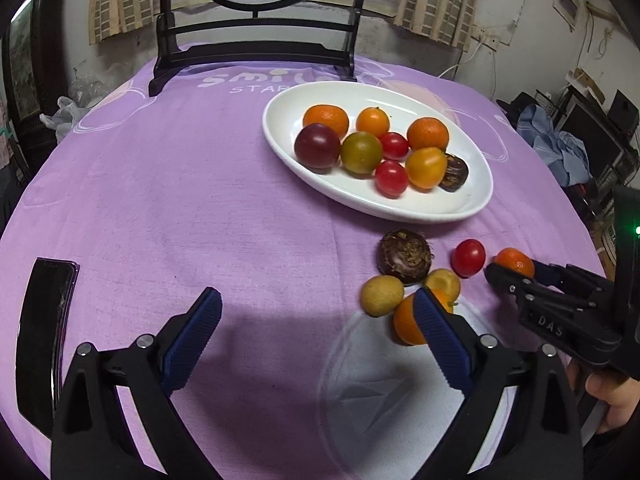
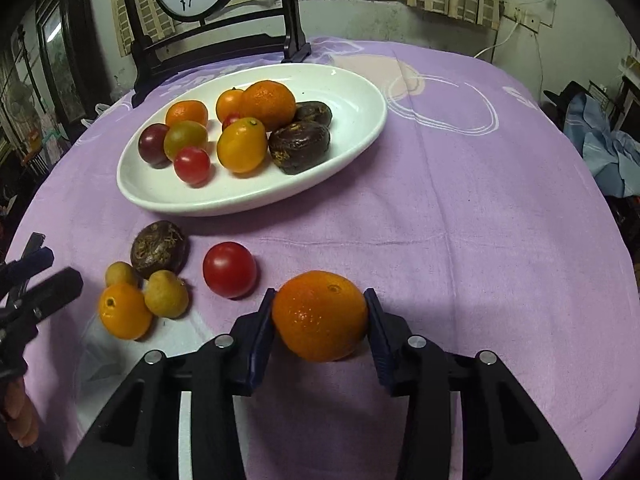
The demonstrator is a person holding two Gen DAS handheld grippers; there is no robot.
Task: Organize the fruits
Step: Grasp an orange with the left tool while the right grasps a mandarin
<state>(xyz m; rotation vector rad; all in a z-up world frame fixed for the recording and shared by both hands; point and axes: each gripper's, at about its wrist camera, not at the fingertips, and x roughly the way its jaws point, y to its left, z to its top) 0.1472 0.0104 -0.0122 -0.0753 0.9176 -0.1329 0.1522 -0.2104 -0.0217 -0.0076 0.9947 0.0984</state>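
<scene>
A white oval plate (image 1: 472, 204) (image 2: 356, 92) on the purple tablecloth holds several fruits: oranges, tomatoes and dark passion fruits. Loose on the cloth lie a dark passion fruit (image 1: 405, 255) (image 2: 159, 249), a red tomato (image 1: 468, 257) (image 2: 229, 269), two yellow-green fruits (image 1: 381, 294) (image 2: 166, 294) and a small orange (image 1: 406, 322) (image 2: 124, 311). My right gripper (image 2: 320, 316) (image 1: 510, 268) is shut on an orange (image 2: 320, 315) (image 1: 516, 261), just above the cloth. My left gripper (image 1: 316, 332) (image 2: 36, 276) is open and empty, its right finger beside the small orange.
A dark phone (image 1: 44, 332) lies at the table's left edge. A black wooden stand with a round painted screen (image 1: 256, 24) (image 2: 208, 24) rises behind the plate. Cluttered blue cloth (image 1: 560, 148) lies beyond the table's right edge.
</scene>
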